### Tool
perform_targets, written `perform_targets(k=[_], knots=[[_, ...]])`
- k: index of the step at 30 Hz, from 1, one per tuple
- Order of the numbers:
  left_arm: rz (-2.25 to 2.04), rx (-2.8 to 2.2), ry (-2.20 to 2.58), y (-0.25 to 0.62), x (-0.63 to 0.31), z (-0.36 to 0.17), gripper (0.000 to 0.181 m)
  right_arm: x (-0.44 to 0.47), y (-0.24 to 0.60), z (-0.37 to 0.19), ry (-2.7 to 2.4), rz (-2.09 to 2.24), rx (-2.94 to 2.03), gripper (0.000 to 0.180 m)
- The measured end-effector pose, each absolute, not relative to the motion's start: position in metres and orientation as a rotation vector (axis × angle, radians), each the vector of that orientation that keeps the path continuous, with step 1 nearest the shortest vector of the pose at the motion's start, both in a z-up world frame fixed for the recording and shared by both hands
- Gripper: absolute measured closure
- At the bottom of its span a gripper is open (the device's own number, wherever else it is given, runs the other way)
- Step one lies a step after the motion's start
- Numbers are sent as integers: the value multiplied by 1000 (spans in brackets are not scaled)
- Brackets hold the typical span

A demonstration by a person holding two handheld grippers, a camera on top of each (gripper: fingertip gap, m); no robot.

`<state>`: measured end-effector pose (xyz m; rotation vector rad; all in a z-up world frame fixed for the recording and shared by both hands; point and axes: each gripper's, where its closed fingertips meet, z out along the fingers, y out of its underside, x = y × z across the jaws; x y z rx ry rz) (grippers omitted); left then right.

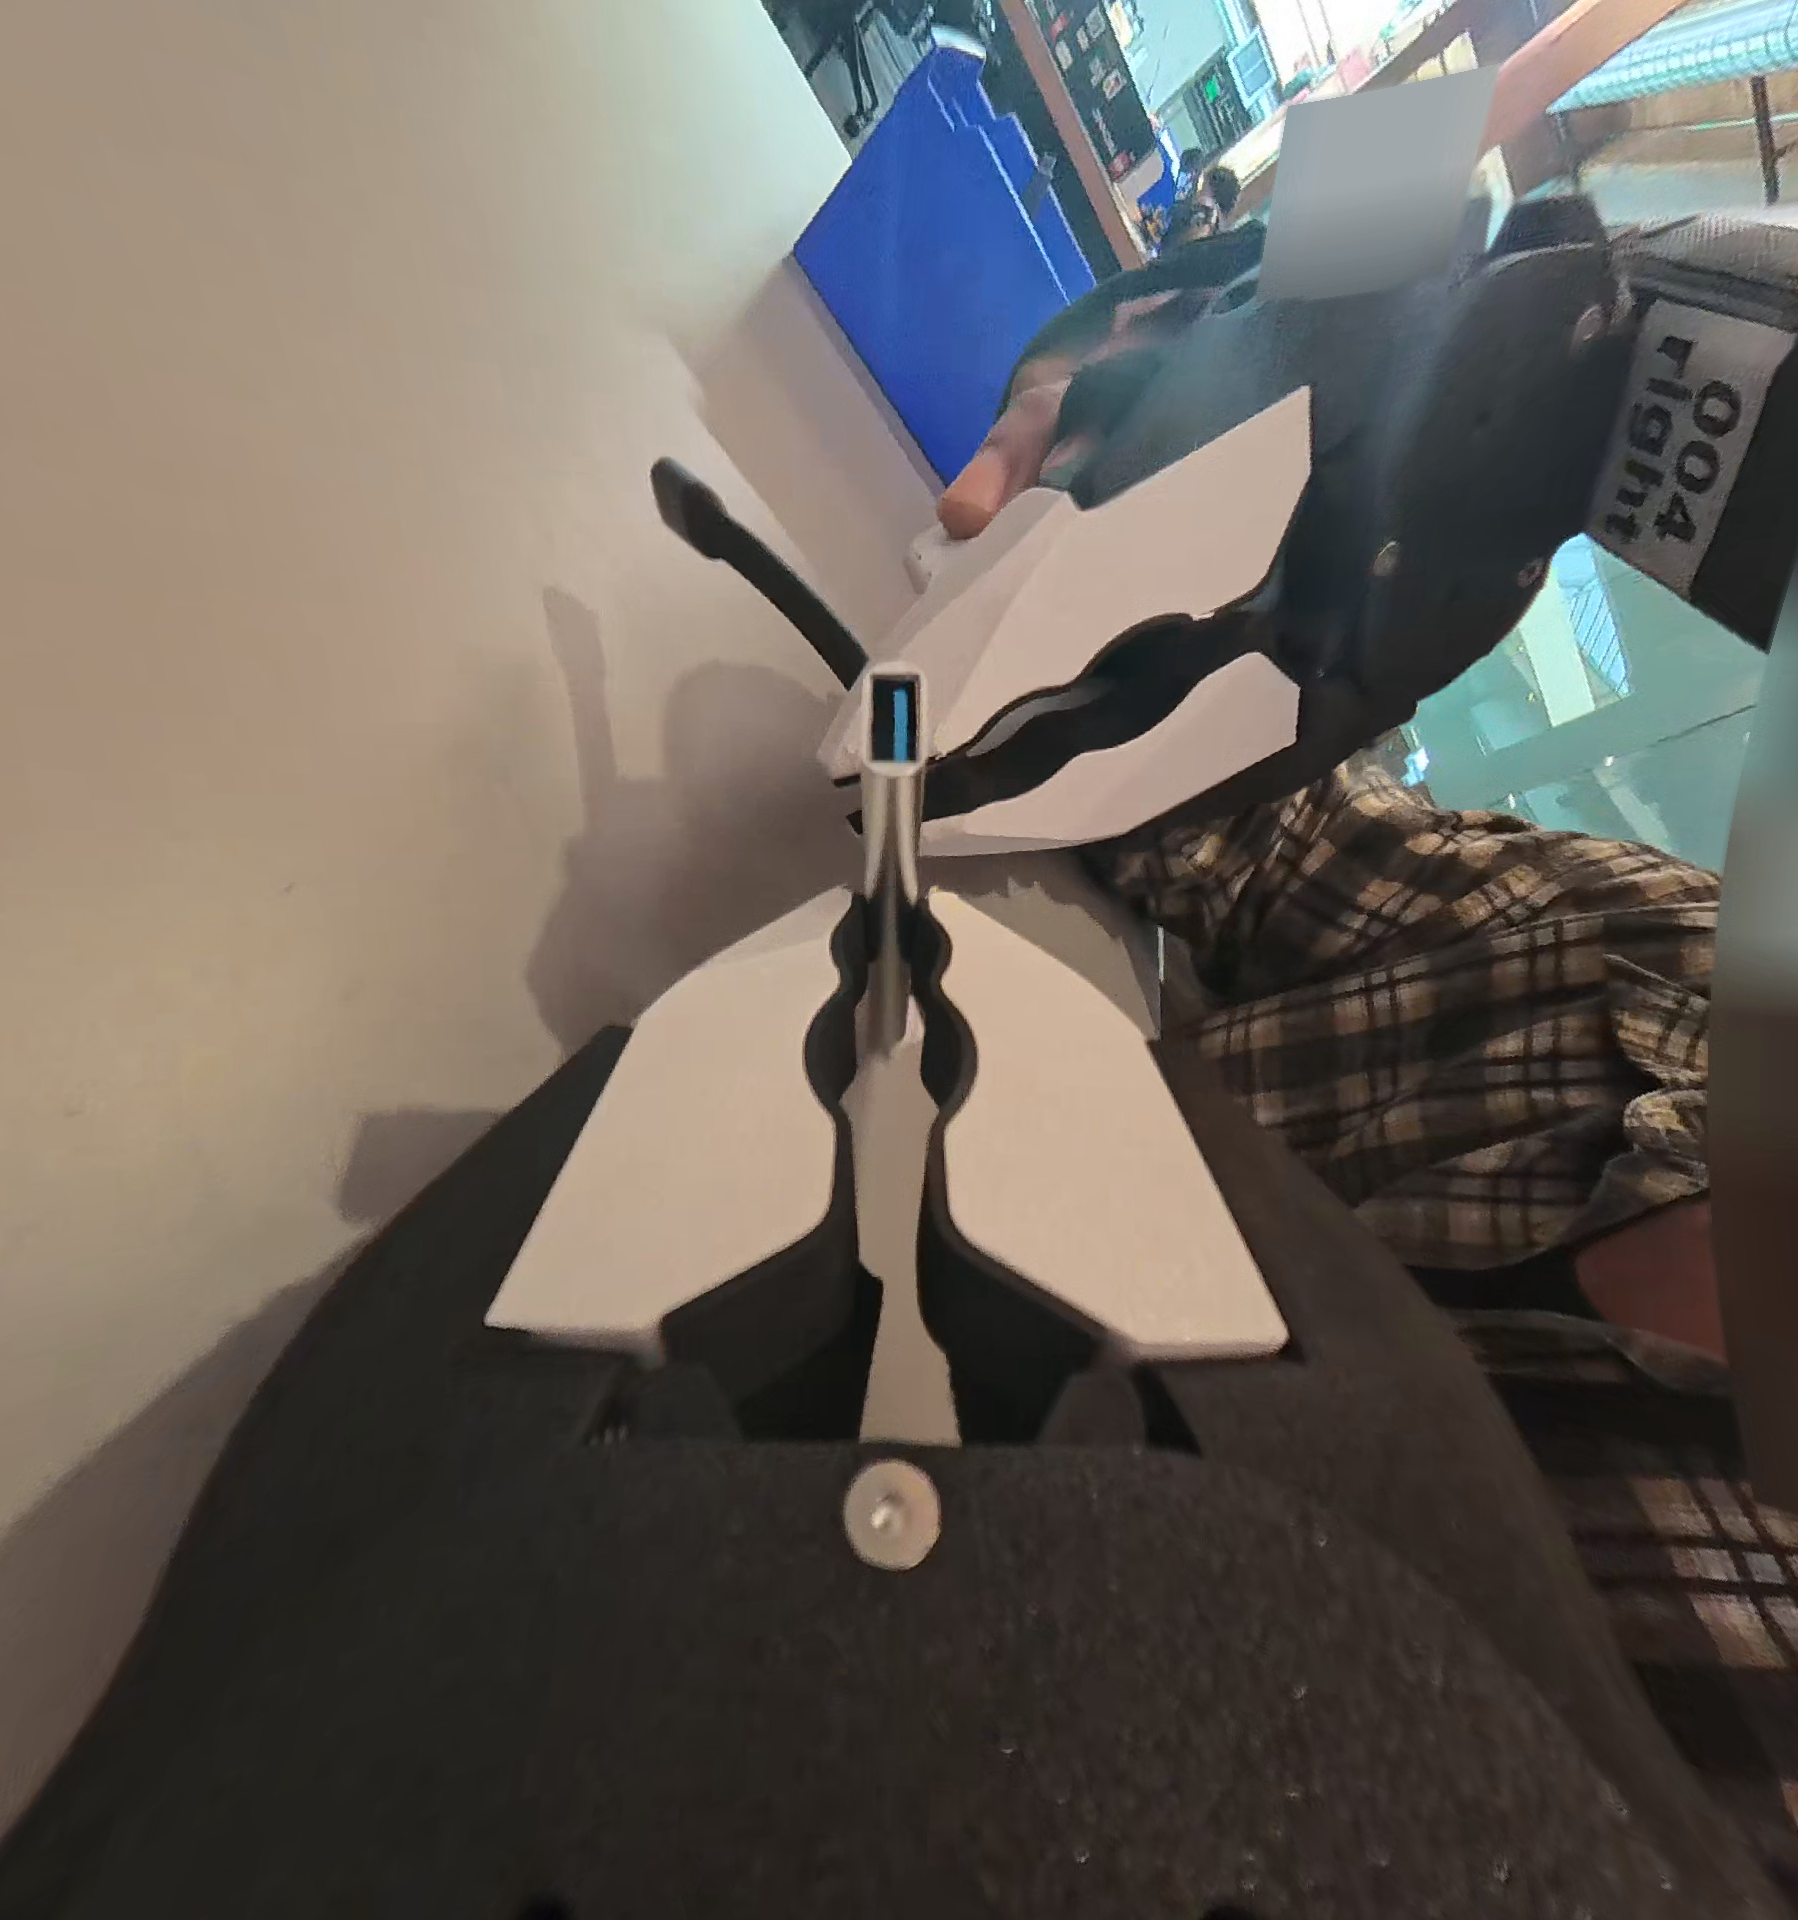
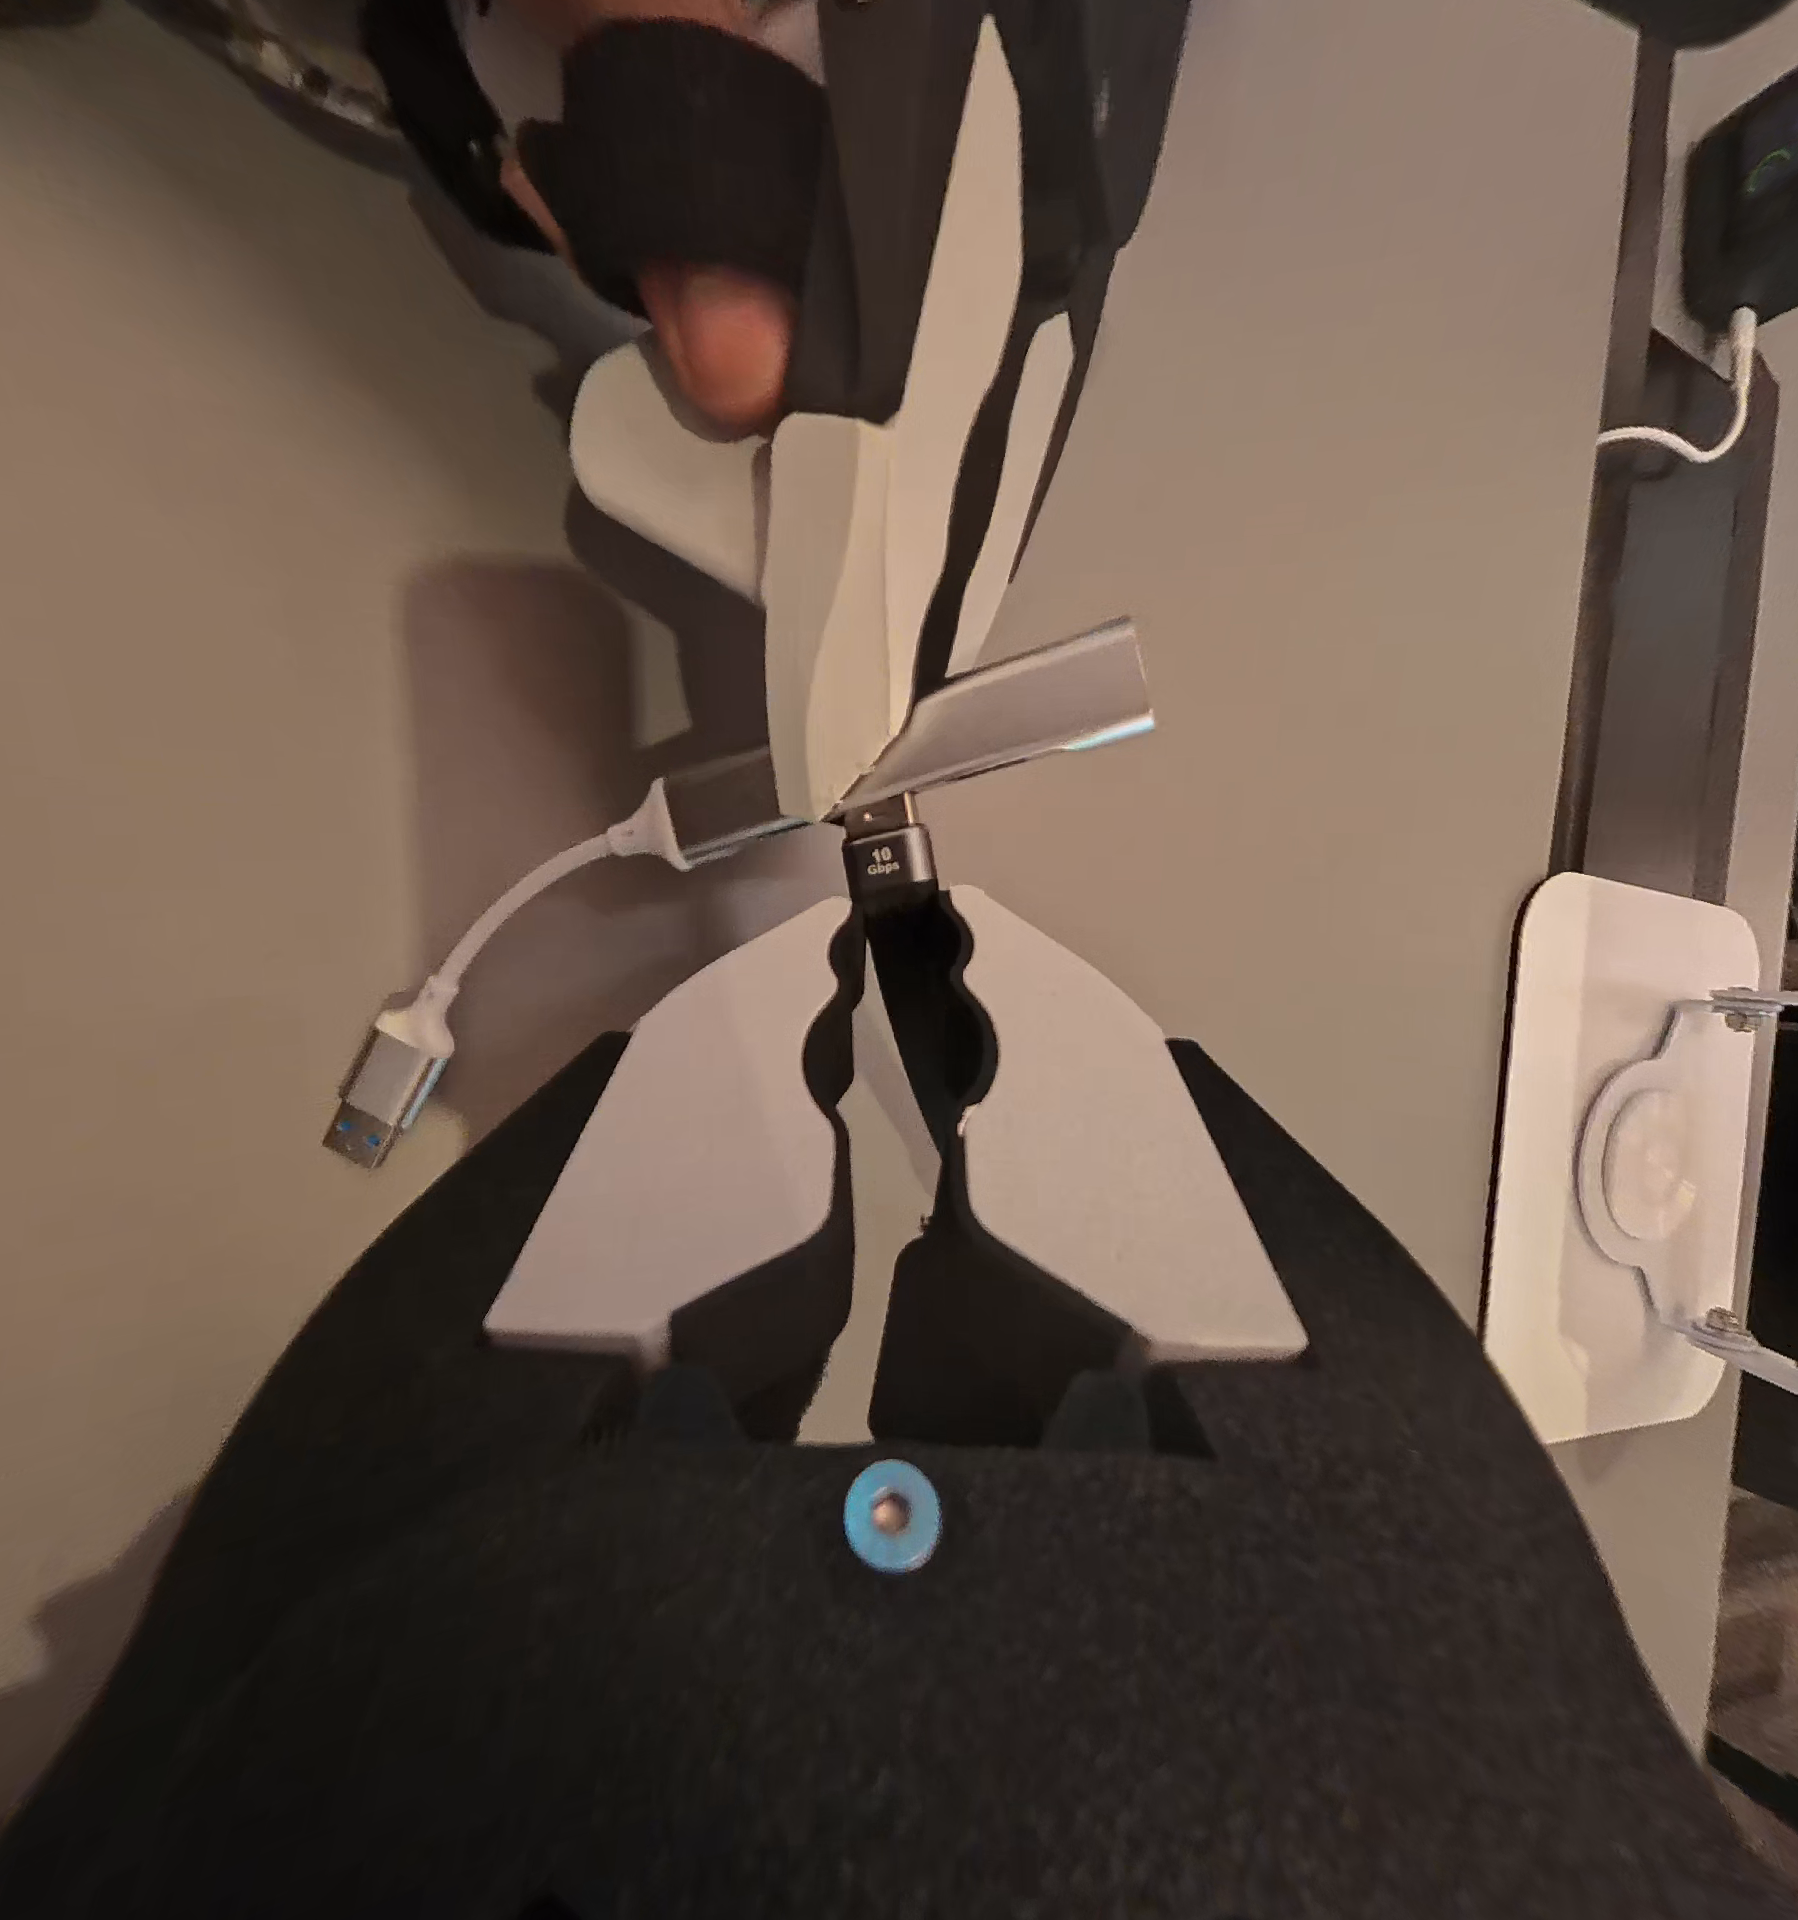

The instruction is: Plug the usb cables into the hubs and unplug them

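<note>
White tabletop (image 2: 199, 520) filled most of both views, and behind it stood a blue panel (image 1: 916, 312) and a busy room. On this table the person worked with two tongs, one in each hand.

The left gripper (image 1: 890, 914) was pinching a slim silver hub (image 1: 893, 790) between its white fingers (image 1: 749, 1091). The hub stood on its edge and stuck out past the fingertips, with a blue port at its far end facing the camera. In the right wrist view the same hub (image 2: 1030, 696) lay across, just ahead of the right tongs, and its short white cable (image 2: 521, 914) curved down to a silver plug (image 2: 381, 1101) with a blue inside, which rested on the table to the left of those tongs.

The right gripper (image 2: 900, 909) was pressed together on a black cable with a dark grey connector (image 2: 882, 857). The metal tip of this connector touched the lower edge of the hub; how deep it sat, I could not tell. A bare fingertip (image 2: 729, 343) in a black glove rested on the left tongs.

At the far right, a white plate (image 2: 1560, 1143) was fixed on the table edge.
</note>
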<state>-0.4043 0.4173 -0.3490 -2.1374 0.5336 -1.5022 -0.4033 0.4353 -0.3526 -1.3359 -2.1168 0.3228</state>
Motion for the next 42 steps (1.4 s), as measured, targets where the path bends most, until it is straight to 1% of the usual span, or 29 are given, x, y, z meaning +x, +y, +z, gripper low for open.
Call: perform_targets(k=[9, 11, 14, 17, 21, 29, 33, 37, 39, 41, 42], knots=[[-1506, -2182, 625, 409, -399, -356, 174, -402, 429, -357, -2204, 229, -1199, 170], [-1516, -2123, 579, 416, -401, -352, 174, -403, 436, -355, -2167, 258, -1214, 169], [-1641, -2006, 502, 420, -406, -334, 172, -404, 437, -343, -2106, 399, -1253, 169], [-1636, -1981, 467, 423, -412, -331, 170, -400, 448, -340, -2077, 364, -1299, 169], [-1636, -1912, 430, 428, -412, -326, 174, -398, 450, -339, -2049, 416, -1357, 169], [-1705, -1826, 364, 431, -408, -317, 174, -393, 451, -335, -2038, 410, -1377, 168], [-1705, -1807, 318, 435, -411, -314, 167, -394, 450, -337, -2055, 367, -1376, 168], [-1687, -1789, 281, 439, -411, -313, 164, -398, 444, -340, -2071, 371, -1380, 168], [-1645, -1816, 262, 441, -412, -317, 166, -400, 442, -341, -2076, 352, -1379, 168], [-1602, -1846, 263, 442, -414, -322, 173, -402, 441, -341, -2073, 326, -1390, 168], [-1593, -1850, 254, 443, -415, -321, 174, -402, 442, -342, -2065, 317, -1401, 168]])
